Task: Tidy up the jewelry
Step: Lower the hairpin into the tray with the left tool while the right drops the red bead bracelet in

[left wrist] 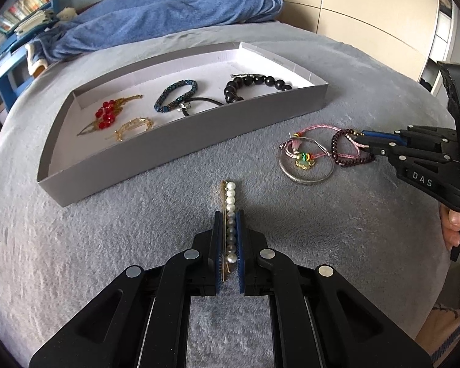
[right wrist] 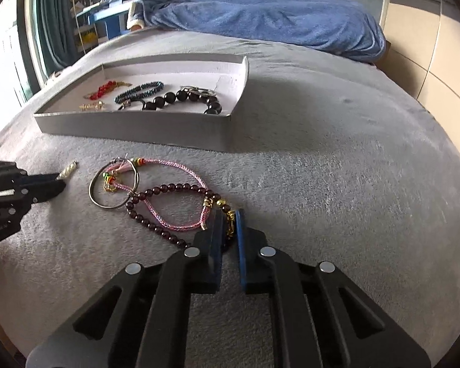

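Both grippers are clamped, left gripper point(left wrist: 229, 236) on the pearl pin point(left wrist: 231, 214), right gripper point(right wrist: 229, 230) on the dark bead bracelet point(right wrist: 156, 211); I'd lift slowly, untangling the pink cord point(right wrist: 181, 197), toward the tray point(left wrist: 181, 141).

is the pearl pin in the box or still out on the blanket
Out. The pearl pin lies on the grey blanket in front of the box, with the left gripper shut on it.

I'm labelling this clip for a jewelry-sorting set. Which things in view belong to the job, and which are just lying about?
Part of the job:
- pearl pin, gripped in the left gripper
- dark red bead bracelet, gripped in the right gripper
- pink cord bracelet
- silver bangle
- grey tray

Just lying about:
- blue towel
- bookshelf
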{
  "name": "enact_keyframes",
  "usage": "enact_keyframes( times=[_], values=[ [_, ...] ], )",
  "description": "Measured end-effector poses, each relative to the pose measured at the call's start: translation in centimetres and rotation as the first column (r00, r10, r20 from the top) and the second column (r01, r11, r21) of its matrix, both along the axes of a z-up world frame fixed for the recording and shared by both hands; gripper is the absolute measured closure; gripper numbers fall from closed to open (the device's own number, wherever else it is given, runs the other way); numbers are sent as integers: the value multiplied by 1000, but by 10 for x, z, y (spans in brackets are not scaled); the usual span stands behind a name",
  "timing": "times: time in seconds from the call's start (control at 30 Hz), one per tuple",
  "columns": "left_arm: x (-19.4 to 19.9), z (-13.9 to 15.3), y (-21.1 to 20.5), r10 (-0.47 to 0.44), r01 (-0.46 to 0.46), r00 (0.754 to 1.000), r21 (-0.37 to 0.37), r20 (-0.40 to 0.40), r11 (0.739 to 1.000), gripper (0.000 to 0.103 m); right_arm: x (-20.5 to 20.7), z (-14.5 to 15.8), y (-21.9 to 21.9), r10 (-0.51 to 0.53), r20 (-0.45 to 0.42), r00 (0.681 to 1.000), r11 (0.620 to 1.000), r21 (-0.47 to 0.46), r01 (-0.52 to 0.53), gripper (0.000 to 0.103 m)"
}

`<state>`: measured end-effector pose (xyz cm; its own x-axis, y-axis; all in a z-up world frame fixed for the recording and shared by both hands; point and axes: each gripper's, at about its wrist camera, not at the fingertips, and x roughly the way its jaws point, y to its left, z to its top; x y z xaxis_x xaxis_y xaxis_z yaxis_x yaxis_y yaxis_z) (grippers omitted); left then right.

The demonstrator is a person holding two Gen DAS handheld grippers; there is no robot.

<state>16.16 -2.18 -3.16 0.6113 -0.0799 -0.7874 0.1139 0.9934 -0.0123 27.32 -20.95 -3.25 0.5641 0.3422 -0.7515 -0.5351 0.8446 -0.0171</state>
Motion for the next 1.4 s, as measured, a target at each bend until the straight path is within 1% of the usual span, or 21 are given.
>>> enact_keyframes(
  times=[0.13,0.23,0.37,0.57,0.67,0.73,0.8,0.97,1.2,1.27,1.4],
  values=[
    [-1,0,2,1,-1,1000,-15,0,1000,94,-4,5,-9,-27,27,999,999,43,26,97],
    [-2,1,3,0,0,1000,-22,2,1000,94,-7,10,-19,-52,40,998,994,98,48,97],
    [-5,3,2,-2,2,1000,-9,24,1000,95,-8,14,-31,-88,48,995,985,155,80,97],
    [-15,11,-6,-26,24,996,19,85,1000,95,-11,16,-35,-86,57,995,980,183,74,97],
    [-21,15,-4,-31,32,994,-6,104,999,95,-12,18,-36,-78,60,995,979,192,65,97],
    [-24,19,2,-17,21,993,-32,119,999,95,-14,21,-36,-74,72,995,978,199,58,97],
    [-26,22,7,-5,10,992,-41,128,999,95,-17,26,-35,-65,85,994,978,205,47,97],
    [-30,40,16,-9,12,987,-20,162,1000,95,-22,46,-30,-39,120,992,974,225,11,97],
    [-24,82,37,28,-10,972,-77,234,997,95,-23,86,-11,-4,186,982,967,251,-43,97],
    [-22,90,41,31,-11,969,-81,247,997,95,-20,98,-7,4,194,981,960,272,-58,97],
    [-17,101,48,42,-21,964,-83,261,996,95,-13,109,-3,26,188,982,953,293,-82,97]
  ],
)
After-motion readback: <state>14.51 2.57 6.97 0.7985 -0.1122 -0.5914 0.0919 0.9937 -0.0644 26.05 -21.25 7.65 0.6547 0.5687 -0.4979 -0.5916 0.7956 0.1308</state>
